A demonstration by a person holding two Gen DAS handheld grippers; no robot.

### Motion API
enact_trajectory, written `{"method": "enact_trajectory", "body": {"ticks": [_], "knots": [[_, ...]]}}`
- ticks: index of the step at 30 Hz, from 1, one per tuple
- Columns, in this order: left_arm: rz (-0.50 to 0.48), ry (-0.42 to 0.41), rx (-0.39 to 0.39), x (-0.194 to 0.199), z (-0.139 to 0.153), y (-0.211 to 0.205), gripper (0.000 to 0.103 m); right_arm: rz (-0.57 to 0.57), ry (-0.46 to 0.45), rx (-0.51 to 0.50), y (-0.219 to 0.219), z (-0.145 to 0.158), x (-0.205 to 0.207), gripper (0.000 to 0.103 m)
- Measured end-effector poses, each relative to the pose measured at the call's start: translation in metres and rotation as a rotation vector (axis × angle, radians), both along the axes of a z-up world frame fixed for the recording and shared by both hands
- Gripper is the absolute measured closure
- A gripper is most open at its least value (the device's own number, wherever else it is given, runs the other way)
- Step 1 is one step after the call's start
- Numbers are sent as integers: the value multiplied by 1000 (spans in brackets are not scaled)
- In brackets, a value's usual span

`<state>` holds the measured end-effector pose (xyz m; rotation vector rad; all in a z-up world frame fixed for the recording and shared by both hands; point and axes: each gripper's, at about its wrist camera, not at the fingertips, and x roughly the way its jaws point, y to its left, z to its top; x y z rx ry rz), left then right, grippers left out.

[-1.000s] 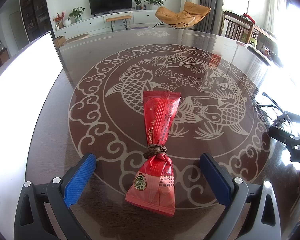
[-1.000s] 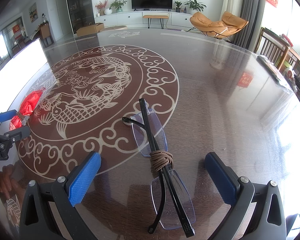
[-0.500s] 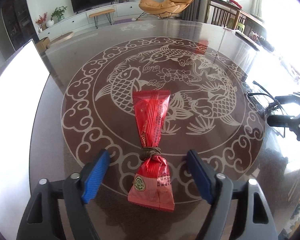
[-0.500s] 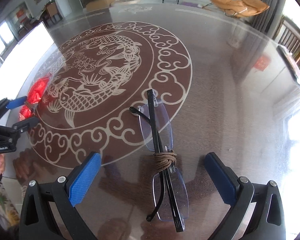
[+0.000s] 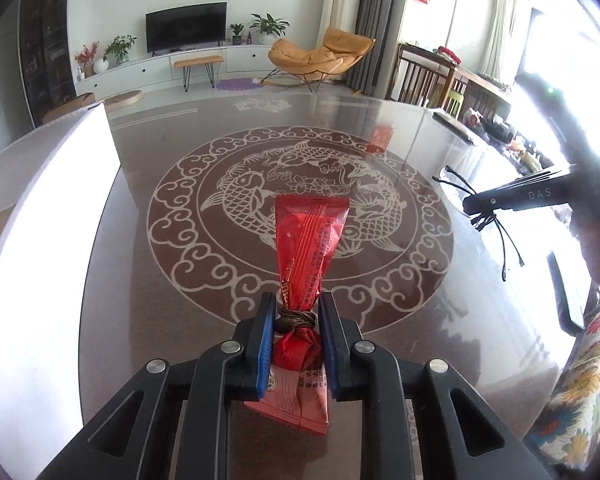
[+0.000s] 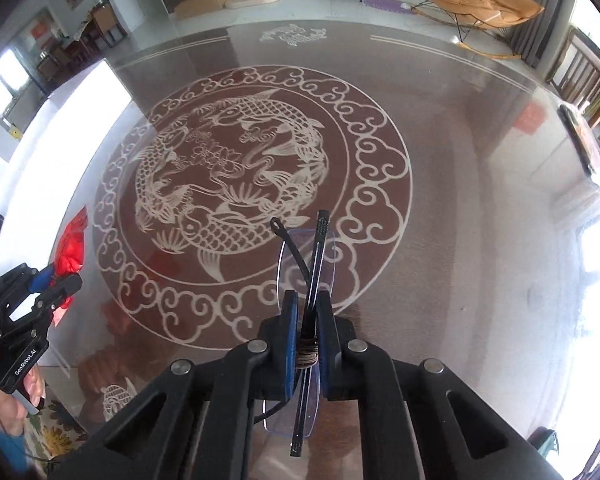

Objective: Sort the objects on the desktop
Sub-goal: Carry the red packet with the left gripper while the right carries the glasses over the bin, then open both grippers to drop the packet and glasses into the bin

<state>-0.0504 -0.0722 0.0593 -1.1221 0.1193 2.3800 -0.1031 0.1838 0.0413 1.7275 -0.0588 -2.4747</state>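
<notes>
My left hand-held gripper (image 5: 296, 322) pinches the red snack packet (image 5: 306, 248); my right hand-held gripper (image 6: 309, 330) pinches the folded glasses (image 6: 306, 276). Both grabbed; sorting remains, maybe white box (image 5: 48, 216) at 9 o'clock.

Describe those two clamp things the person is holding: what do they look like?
Each hand-held gripper is matte black plastic with triangular cut-outs, silver screw heads and two blue-padded fingers. The left hand-held gripper carries white "GenRobot.AI" lettering on its side, seen from the right wrist view; the right hand-held gripper shows "DAS" lettering from the left view.
</notes>
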Motion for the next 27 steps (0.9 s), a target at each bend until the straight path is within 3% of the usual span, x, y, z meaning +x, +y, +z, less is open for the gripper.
{"method": "enact_trajectory", "body": {"ticks": [4,6,11,14,18,21,27], "knots": [[46,53,122,23,50,-44,82,74,98,-79,-44,55,2,93],[84,88,142,30,72,-75,82,130,149,-148,-82,82,0,93],[265,125,35,27,94,-172,82,305,227,-321,-206,124,-5,93],[393,76,1,18,85,-233,82,407,226,-401,-283,131,-5,93],[505,-4,-23,8,56,-279,82,493,227,-450,-368,118,-6,93],[514,-61,-10,3,33,-282,82,548,257,-348,-420,96,-15,93],[544,-96,-3,14,5,-279,78,523,113,-247,-447,21,-39,84]]}}
